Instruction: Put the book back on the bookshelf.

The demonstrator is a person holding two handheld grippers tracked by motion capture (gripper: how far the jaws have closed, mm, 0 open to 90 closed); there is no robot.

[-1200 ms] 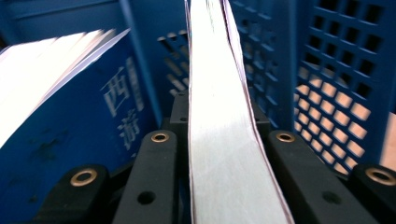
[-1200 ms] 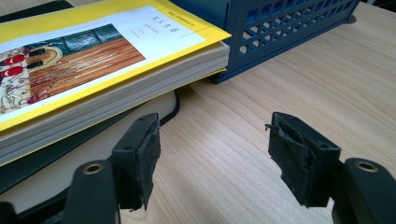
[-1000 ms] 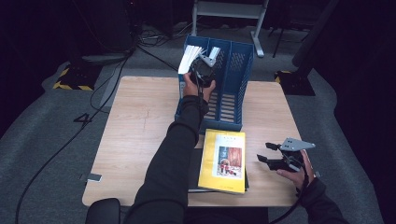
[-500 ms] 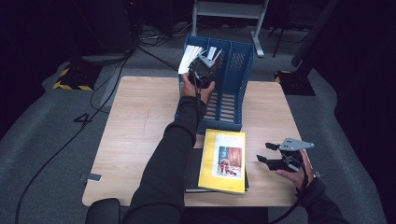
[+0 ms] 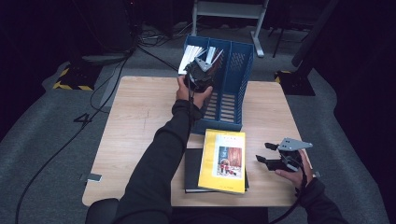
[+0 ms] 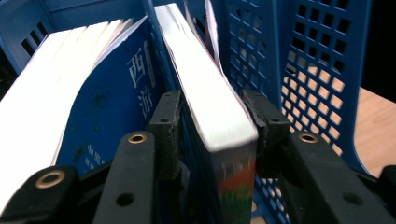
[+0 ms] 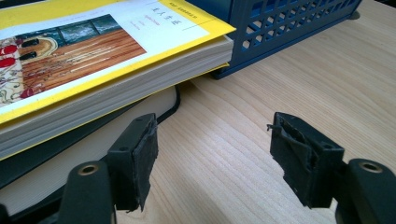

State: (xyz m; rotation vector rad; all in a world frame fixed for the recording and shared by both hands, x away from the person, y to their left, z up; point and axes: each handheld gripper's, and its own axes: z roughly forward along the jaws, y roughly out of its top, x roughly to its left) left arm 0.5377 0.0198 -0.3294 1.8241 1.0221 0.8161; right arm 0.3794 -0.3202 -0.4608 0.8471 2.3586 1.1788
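The left gripper (image 6: 212, 135) reached into the blue rack (image 5: 238, 70), and its jaws had just been opening. A thick book (image 6: 210, 107) stood between the fingers (image 6: 166, 130), inside the middle slot of the rack. The left pad seemed to stand just off the book; the right pad was close to its cover, but contact I could not tell. Left of the fingers, behind the divider, a blue book (image 6: 116, 112) leaned in the next slot.

The right gripper (image 7: 212, 158) waited low over the table (image 7: 233, 154), its fingers wide with nothing between them. Beside its left finger lay a yellow book (image 7: 93, 51) on a black book (image 7: 70, 172).
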